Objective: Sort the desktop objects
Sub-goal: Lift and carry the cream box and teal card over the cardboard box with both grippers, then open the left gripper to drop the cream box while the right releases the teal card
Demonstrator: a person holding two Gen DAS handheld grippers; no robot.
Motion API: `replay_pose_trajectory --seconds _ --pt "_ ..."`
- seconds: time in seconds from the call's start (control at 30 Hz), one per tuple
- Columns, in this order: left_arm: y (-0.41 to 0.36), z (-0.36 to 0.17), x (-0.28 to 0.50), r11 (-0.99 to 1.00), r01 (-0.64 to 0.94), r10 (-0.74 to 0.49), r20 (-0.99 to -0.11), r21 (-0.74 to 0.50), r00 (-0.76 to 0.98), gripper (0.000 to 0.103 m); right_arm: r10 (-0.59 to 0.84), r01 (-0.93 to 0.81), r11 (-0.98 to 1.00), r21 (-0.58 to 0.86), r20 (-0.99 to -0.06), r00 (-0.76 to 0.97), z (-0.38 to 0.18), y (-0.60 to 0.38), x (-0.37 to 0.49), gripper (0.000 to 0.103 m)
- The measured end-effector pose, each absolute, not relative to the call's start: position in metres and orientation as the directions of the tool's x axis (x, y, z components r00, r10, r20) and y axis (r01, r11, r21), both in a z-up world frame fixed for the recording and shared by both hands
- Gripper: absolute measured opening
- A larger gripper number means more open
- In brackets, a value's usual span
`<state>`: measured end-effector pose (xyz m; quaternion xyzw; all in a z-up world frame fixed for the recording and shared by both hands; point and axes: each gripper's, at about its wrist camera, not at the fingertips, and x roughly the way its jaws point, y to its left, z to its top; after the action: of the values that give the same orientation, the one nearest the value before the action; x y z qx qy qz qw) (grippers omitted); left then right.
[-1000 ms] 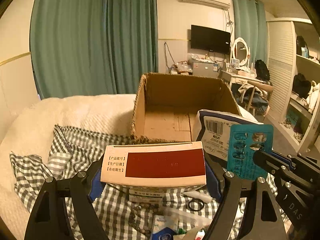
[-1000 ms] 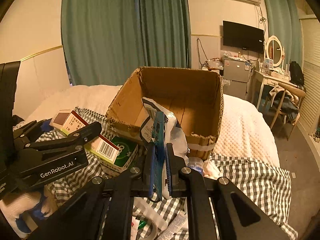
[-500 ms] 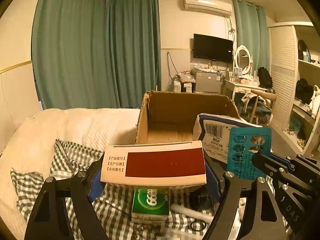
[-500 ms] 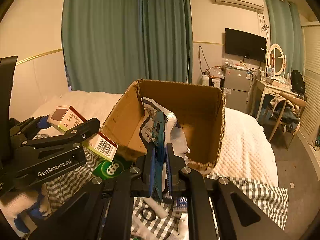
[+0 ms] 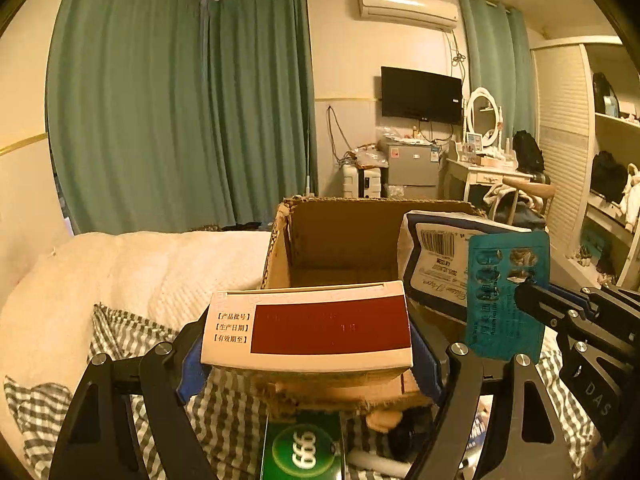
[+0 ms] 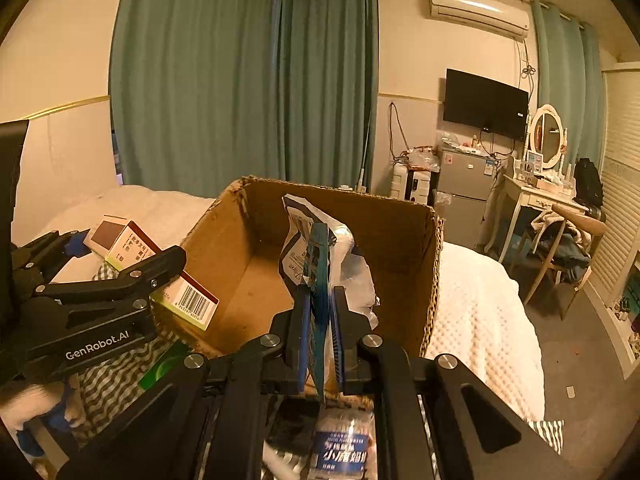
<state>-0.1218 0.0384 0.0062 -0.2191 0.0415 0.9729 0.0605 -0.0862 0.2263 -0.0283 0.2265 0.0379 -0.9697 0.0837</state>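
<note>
The left gripper [image 5: 308,344] is clamped on a red-and-cream medicine box [image 5: 307,326], its blue pads pressed against the two short ends so the box lies level, held up at the near-left rim of the open cardboard box [image 5: 340,252]. The right gripper [image 6: 320,336] is pinched tight on a teal blister pack [image 6: 319,280] and a crumpled white pouch [image 6: 296,248] together, both standing on edge between the fingers and reaching over the near rim of the cardboard box, above its bare floor. Below that near rim, on the checked cloth [image 5: 120,340], a green box marked 666 [image 5: 303,450] lies just in front of the cardboard box, and a small blue-labelled packet [image 6: 344,452] sits under the right gripper. The cardboard box rests on a cream blanket [image 5: 132,272] that spreads to its left and right. Behind it hang green curtains [image 5: 180,112], with a dark screen [image 5: 420,94] on the wall to their right.
</note>
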Motion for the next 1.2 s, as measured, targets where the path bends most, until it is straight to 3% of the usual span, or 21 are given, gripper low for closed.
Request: replay_pose_trajectory --seconds 0.37,0.67,1.0,1.2 --pt "0.059 -0.01 -0.17 -0.983 -0.174 0.129 -0.449 0.058 -0.884 0.083 -0.142 0.178 -0.984 -0.027 -0.49 -0.86 -0.053 0.224 -0.132 0.009" --pt "0.063 -0.038 -0.209 -0.985 -0.166 0.119 -0.518 0.044 -0.847 0.083 -0.135 0.168 -0.986 -0.008 -0.557 -0.819 -0.078 0.225 -0.163 0.01" --pt "0.058 -0.026 -0.201 -0.99 -0.134 0.094 -0.486 0.049 -0.869 0.097 -0.103 0.14 -0.99 -0.023 -0.564 -0.819 -0.077 0.227 -0.157 0.023" --pt "0.049 -0.014 -0.193 -0.993 -0.112 0.083 -0.472 0.034 -0.878 0.101 -0.109 0.139 -0.99 -0.011 -0.56 -0.821 -0.068 0.23 -0.153 0.023"
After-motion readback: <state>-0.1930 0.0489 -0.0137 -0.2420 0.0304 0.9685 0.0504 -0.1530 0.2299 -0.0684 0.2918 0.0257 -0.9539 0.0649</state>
